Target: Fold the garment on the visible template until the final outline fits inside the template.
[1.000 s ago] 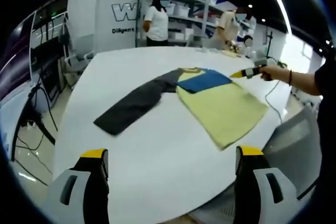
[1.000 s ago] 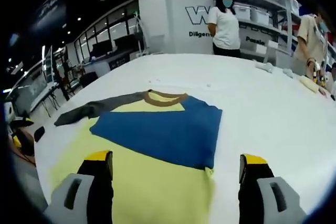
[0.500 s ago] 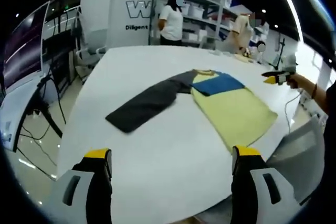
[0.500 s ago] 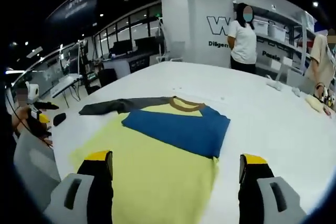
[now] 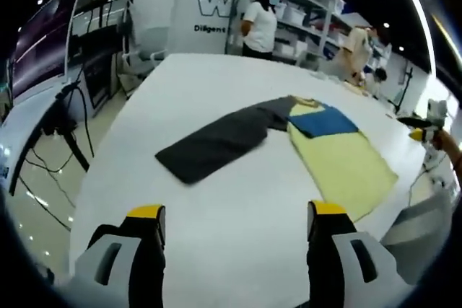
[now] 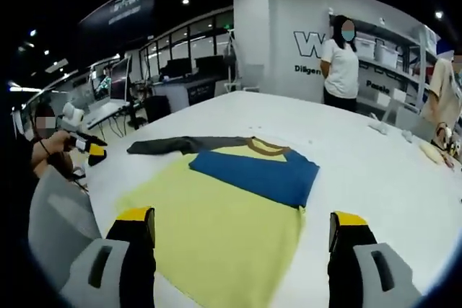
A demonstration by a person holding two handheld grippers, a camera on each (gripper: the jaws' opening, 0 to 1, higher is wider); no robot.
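The garment [image 5: 289, 138] lies flat on the white table [image 5: 216, 229], blue sleeve [image 6: 256, 174] folded across, grey sleeve [image 5: 216, 142] outstretched. Both grippers, the left [image 5: 234, 218] and right [image 6: 242, 221], have drawn back, jaws apart and empty; probably repositioning for the grey sleeve.

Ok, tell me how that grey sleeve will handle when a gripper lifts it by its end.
The grey sleeve lies flat and thin on the white table, so it will probably hang limp and drape. It joins the yellow body, so lifting far may drag that. It looks light; open jaws should pinch it easily.
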